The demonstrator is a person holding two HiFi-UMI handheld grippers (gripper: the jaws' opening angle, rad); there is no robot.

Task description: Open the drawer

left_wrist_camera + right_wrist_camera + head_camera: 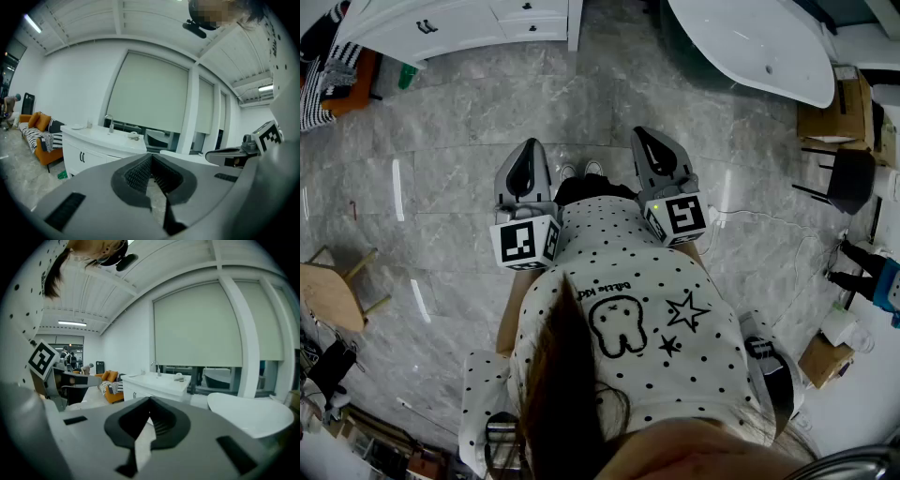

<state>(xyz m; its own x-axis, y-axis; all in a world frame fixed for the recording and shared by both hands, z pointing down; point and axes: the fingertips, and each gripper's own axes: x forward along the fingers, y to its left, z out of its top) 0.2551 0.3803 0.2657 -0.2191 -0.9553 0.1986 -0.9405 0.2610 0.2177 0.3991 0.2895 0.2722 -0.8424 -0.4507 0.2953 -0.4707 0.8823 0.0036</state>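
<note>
Person stands well apart from the white vanity cabinet with drawers (pixel 459 26).
Grey left gripper (pixel 527 152) and grey right gripper (pixel 648 141) held at the waist, jaws closed and empty, nothing yet in reach.

Floor: grey marble-patterned tile floor (pixel 441 150), glossy, with streaks of reflected light.

Far right: white glossy oval bathtub (pixel 741 37), standing on the floor; the right gripper view shows its rim (pixel 253 416) before the window.

Far left: orange upholstered sofa (pixel 354 86) bearing a black-and-white striped throw (pixel 321 84). A small green object (pixel 409 75) lies on the floor just beside it; its nature cannot be made out.

Right edge: brown cardboard box (pixel 830 114), and close by it a black seat on thin black legs (pixel 851 178).

Left edge: light wooden chair with a rounded seat (pixel 328 292).

Window: pale roller blind (pixel 150 91), drawn most of the way down.
</note>
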